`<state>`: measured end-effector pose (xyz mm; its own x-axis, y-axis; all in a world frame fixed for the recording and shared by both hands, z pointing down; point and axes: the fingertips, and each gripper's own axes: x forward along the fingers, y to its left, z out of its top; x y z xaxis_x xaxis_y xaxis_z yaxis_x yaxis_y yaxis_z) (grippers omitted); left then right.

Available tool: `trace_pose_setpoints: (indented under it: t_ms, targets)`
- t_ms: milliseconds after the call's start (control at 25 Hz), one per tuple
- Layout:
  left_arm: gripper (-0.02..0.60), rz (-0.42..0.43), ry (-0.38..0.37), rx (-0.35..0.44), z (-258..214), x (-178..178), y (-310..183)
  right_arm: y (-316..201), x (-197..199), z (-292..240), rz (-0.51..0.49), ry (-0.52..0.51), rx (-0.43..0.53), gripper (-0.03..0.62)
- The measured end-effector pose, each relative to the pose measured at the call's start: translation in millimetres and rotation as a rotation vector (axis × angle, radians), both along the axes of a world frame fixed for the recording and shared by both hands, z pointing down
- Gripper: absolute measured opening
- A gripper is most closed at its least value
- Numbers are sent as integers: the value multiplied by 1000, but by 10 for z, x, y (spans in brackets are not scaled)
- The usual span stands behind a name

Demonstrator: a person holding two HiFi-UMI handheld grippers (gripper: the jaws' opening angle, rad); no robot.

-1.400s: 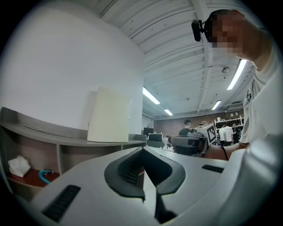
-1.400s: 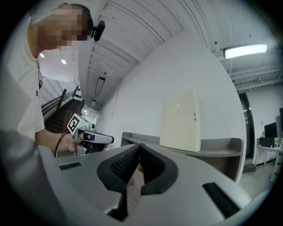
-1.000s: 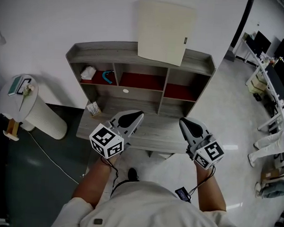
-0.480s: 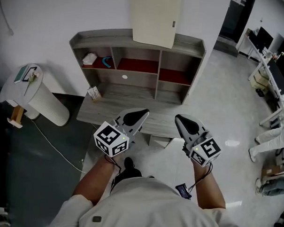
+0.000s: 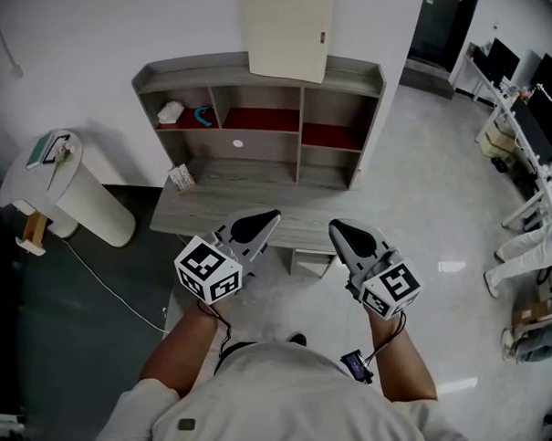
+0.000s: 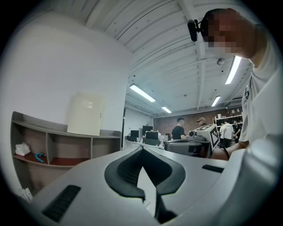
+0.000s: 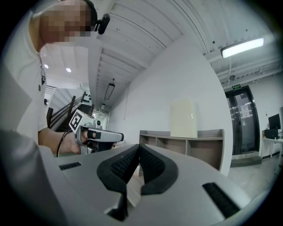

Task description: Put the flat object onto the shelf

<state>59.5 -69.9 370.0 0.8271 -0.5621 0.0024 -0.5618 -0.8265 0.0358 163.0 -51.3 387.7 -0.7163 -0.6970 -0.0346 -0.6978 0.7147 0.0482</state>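
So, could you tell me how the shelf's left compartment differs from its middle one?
The left compartment holds a white crumpled item and a blue curved item; the middle compartment shows only its red floor. The middle compartment is wider than the left compartment. The cream flat board stands on the top above the middle compartment, not over the left one. Both have grey wood-look walls and a red floor.

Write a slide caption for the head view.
Left gripper and right gripper, shut, face the shelf bearing a flat panel.
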Motion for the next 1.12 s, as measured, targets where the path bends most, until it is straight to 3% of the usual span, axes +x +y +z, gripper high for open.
trace_pose_setpoints:
  t_ms: [200,760,1120]
  targets:
    - [15,25,7,-1,15,-269,174,186,-228,50,26,14,0,20]
    - [14,56,-14,-3,187,-1511,928,844,-1314,190,85,-2,-11,20]
    - [15,68,-6,-14,338,-2112,1349,1337,-1812,291,125,-11,4,20]
